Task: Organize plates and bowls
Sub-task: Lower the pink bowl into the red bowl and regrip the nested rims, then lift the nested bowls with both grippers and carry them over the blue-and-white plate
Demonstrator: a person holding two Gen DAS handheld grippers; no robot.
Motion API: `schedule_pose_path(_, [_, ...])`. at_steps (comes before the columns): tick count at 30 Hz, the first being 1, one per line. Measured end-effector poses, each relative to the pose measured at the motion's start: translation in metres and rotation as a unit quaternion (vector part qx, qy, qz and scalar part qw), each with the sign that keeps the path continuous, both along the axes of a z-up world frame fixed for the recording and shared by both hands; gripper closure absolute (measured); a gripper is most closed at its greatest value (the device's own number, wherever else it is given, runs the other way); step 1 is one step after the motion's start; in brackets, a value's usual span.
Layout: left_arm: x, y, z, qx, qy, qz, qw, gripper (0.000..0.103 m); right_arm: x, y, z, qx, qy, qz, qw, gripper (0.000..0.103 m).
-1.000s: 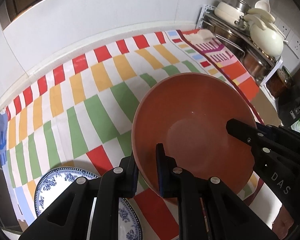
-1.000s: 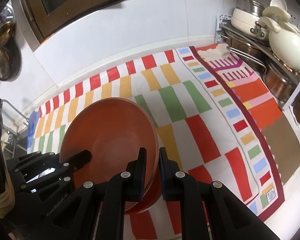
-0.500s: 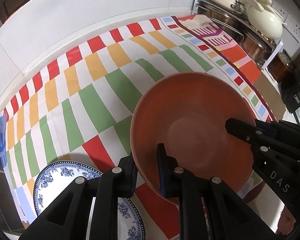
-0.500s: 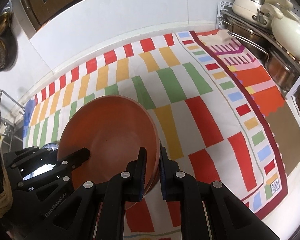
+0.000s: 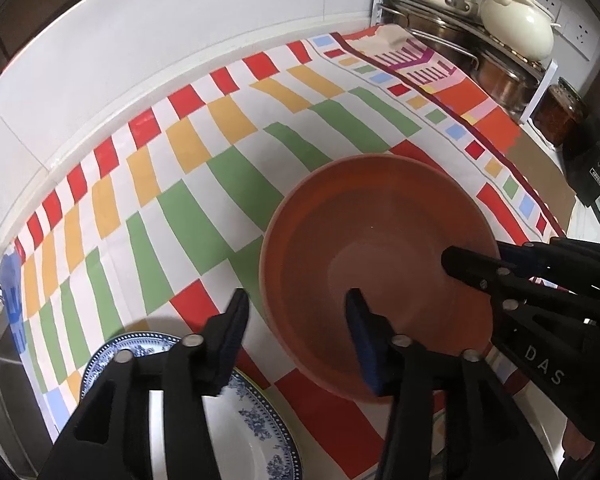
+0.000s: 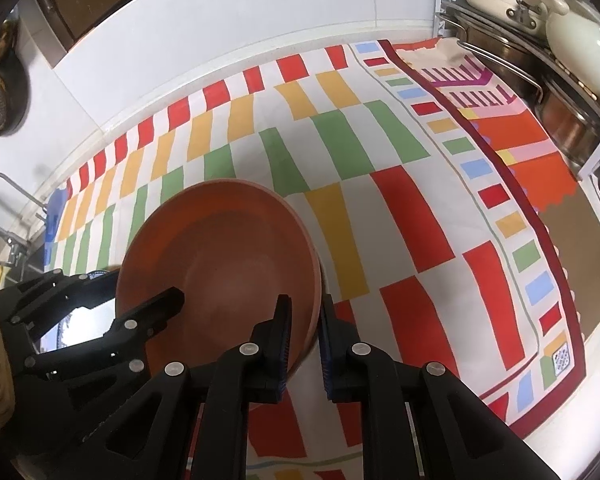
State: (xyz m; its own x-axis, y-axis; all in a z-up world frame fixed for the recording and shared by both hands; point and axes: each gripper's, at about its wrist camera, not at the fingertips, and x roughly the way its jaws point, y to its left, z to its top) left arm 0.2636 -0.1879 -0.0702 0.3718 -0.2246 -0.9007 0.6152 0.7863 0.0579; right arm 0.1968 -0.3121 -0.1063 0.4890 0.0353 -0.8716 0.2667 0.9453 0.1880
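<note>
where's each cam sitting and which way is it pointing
Left wrist: rides on the left hand-held gripper, angled down along its opening jaws, which straddle the near rim of the orange bowl without pressing; blue-and-white plate below, right hand-held gripper entering from the right.
Right wrist: rides on the right hand-held gripper, angled down at the bowl's rim clamped between its jaws; left gripper at lower left.
Shared: bowl, striped cloth, pot rack.

Blue-patterned plate (image 5: 256,436): near half hidden under left gripper (image 5: 296,328), cut by the frame bottom. In the right wrist view only a sliver (image 6: 96,275) shows. Orange bowl (image 6: 220,264): near rim hidden behind the right gripper (image 6: 303,336). Whether a second bowl sits under it: cannot tell.
</note>
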Motion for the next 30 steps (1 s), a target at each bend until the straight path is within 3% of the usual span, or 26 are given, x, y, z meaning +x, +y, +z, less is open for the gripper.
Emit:
schedule_pose_path(2, [-0.001, 0.002, 0.005, -0.002, -0.009, 0.000, 1.0000, 0.047, 0.000, 0.000, 0.000, 0.001, 0.001, 0.002, 1.000, 0.087])
schedule_pose_path(6, [0.000, 0.008, 0.012, -0.012, -0.010, 0.006, 0.9999, 0.046, -0.003, -0.001, 0.002, 0.001, -0.002, -0.004, 1.000, 0.070])
schedule_pose_path(16, [0.010, 0.019, 0.018, -0.024, -0.016, 0.028, 0.9992, 0.044, -0.008, -0.004, 0.017, -0.008, -0.030, -0.029, 0.999, 0.070])
schedule_pose_path(30, [0.022, 0.015, -0.012, -0.011, 0.019, 0.037, 0.9991, 0.044, 0.000, -0.009, -0.005, -0.005, -0.002, -0.045, 0.999, 0.070])
